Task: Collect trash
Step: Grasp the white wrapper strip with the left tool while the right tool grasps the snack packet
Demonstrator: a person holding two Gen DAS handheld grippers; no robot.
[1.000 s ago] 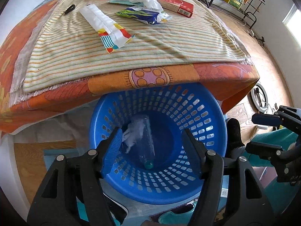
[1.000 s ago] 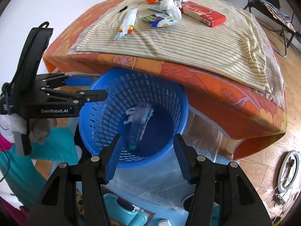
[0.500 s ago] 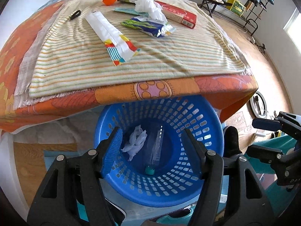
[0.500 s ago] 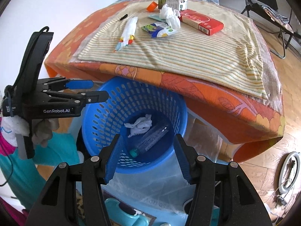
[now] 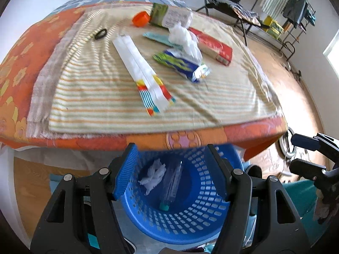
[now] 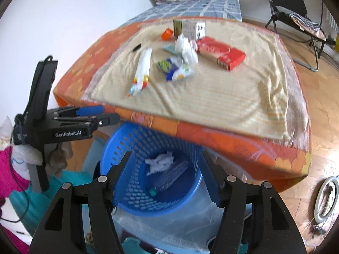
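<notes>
Blurring table trash (image 5: 182, 65) beyond basket (image 5: 190, 218)

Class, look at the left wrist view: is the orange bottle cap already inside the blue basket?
No, the orange cap lies on the striped cloth, while the blue basket holds only a crumpled tissue and a clear bottle.

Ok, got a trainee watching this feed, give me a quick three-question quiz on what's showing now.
1. True or false: the clear bottle lies inside the blue basket.
2. What is each tool holding, left tool and right tool?
3. The crumpled white wrapper on the striped cloth sits nearest: A) the red box, B) the black clip.

Key: 1 true; 2 nothing, both open; 3 A.
</notes>
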